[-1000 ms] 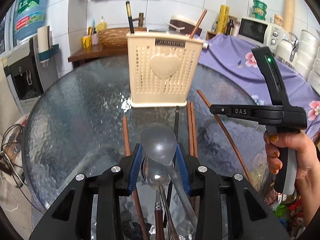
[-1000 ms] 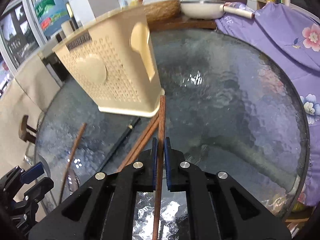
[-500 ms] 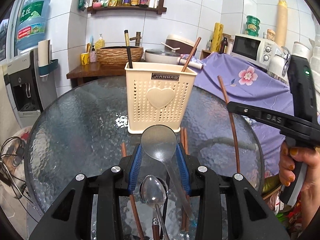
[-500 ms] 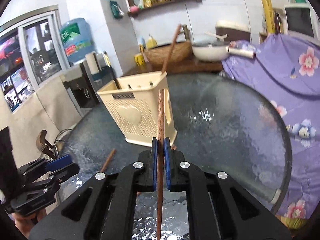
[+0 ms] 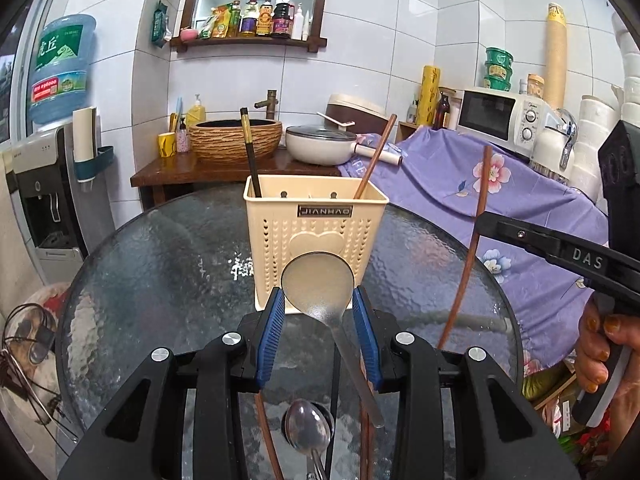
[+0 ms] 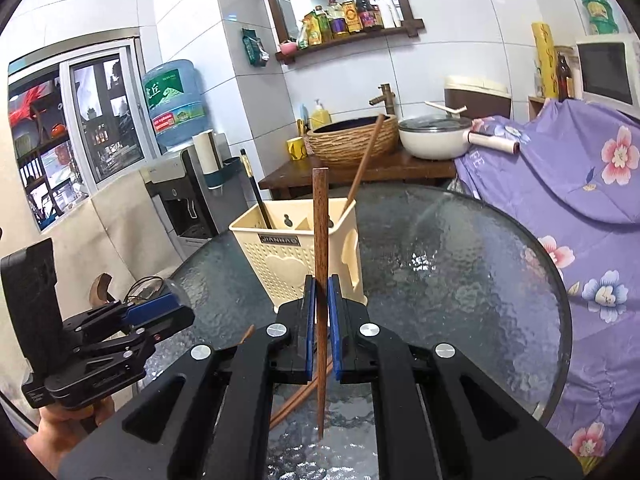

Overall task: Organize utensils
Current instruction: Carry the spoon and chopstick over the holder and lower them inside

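spoon point(image 5: 318, 286) lifted, chopstick point(image 6: 320, 240) raised upright

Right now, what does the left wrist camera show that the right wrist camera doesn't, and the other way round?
Only the left wrist view shows the ladle gripped in the left gripper, plus a small metal spoon lying on the glass table below it. Only the right wrist view shows the window and the right gripper's pads shut on the brown chopstick. Both show the cream utensil holder, with one black chopstick and one brown one standing in it.
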{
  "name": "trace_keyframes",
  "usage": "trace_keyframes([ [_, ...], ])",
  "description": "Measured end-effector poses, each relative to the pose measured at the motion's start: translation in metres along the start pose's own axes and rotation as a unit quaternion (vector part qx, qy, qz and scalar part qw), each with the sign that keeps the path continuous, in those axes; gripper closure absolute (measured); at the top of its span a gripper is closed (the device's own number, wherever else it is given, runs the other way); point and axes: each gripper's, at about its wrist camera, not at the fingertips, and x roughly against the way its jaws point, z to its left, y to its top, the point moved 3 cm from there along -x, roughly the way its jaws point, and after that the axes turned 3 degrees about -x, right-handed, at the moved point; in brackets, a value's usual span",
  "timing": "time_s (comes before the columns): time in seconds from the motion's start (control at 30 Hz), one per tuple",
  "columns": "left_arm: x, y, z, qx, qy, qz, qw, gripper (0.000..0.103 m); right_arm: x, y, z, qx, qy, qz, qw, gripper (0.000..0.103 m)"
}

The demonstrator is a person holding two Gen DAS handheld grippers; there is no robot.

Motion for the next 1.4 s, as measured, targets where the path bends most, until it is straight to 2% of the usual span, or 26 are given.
trace_keyframes([
  [0.2,-0.001,0.019,0.005,-0.003,0.004,-0.01,0.9999,0.069,0.002,0.022,0.012,0.015,0.008,-0.011,1.0,0.096],
  [0.33,0.0,0.046,0.012,-0.007,0.012,-0.026,0.9996,0.069,0.001,0.044,0.022,0.023,0.018,-0.011,1.0,0.096],
  [0.47,0.002,0.084,0.023,-0.004,0.022,-0.045,0.9987,0.069,0.0,0.082,0.033,0.025,0.031,-0.015,0.999,0.096],
  [0.6,0.003,0.128,0.037,0.007,0.035,-0.065,0.9972,0.069,0.006,0.128,0.042,0.021,0.032,-0.041,0.998,0.096],
  [0.73,-0.006,0.168,0.045,-0.001,0.071,-0.083,0.994,0.069,0.008,0.168,0.051,0.017,0.021,-0.07,0.997,0.096],
  [0.83,-0.016,0.182,0.049,-0.009,0.092,-0.087,0.9919,0.069,0.002,0.186,0.055,0.018,0.006,-0.081,0.997,0.096],
  [0.93,-0.032,0.182,0.049,-0.018,0.115,-0.082,0.9898,0.069,-0.01,0.191,0.055,0.018,-0.007,-0.085,0.996,0.096],
  [1.03,-0.048,0.167,0.049,-0.023,0.124,-0.073,0.9893,0.069,-0.028,0.18,0.051,0.018,-0.019,-0.074,0.997,0.096],
  [1.4,-0.089,0.117,0.047,-0.014,0.124,-0.037,0.9915,0.069,-0.08,0.122,0.02,-0.002,-0.044,-0.027,0.999,0.096],
])
